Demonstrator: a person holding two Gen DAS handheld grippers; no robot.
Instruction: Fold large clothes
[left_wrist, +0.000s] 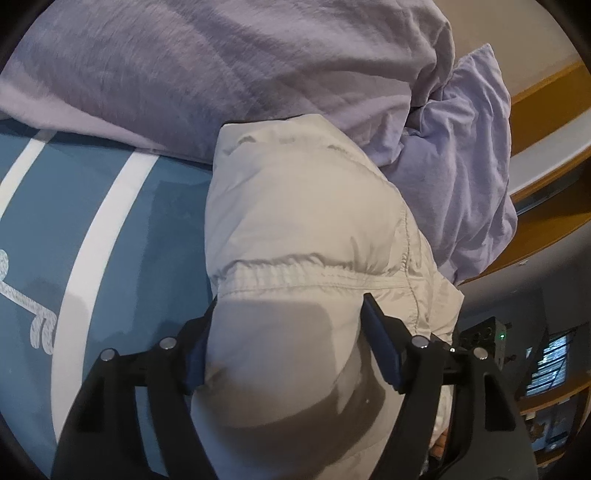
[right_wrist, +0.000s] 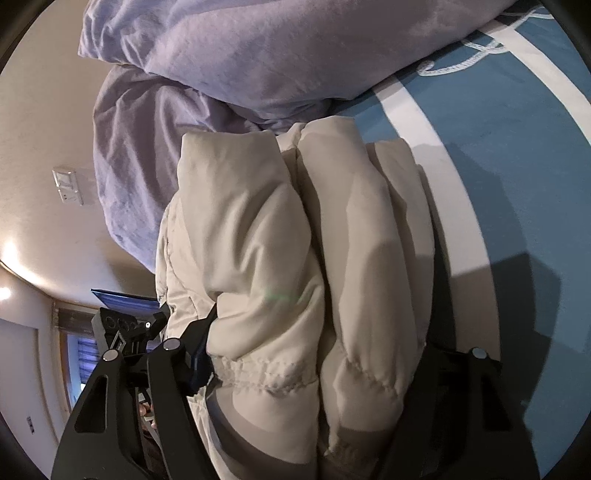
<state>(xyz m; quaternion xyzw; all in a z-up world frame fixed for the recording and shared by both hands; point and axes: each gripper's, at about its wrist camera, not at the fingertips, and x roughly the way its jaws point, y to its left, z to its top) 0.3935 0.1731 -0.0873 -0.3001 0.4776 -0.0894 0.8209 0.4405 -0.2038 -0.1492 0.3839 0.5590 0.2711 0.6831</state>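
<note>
In the left wrist view, the left gripper (left_wrist: 286, 343) sits at the bottom centre of the frame, and its two fingers (left_wrist: 382, 347) press against either side of a thick fold of the cream puffer jacket (left_wrist: 306, 206). The padded cloth fills the whole gap between the blue pads, so the grip is closed on the jacket rather than standing free. From the fingers the jacket rises toward the middle of the frame, with a gathered elastic seam running across it just above the pads. To the left of it lies the blue bedspread (left_wrist: 177, 229) with broad white stripes and a white rope pattern at the far left edge. Across the top of the frame, and down the right side, a lilac duvet (left_wrist: 221, 66) lies bunched; the jacket's far end touches it.

In the right wrist view, the right gripper (right_wrist: 317, 354) is likewise at the bottom centre. Its left finger (right_wrist: 201, 354) presses into the jacket (right_wrist: 258, 229), while the right finger is mostly hidden behind the bulging cloth (only its dark arm shows). The jacket, folded into several puffy layers, is clamped between the jaws. The duvet (right_wrist: 221, 51) fills the upper left of the frame, the bedspread (right_wrist: 498, 147) the right side. A light switch (right_wrist: 68, 186) is on the wall at the left.
</note>
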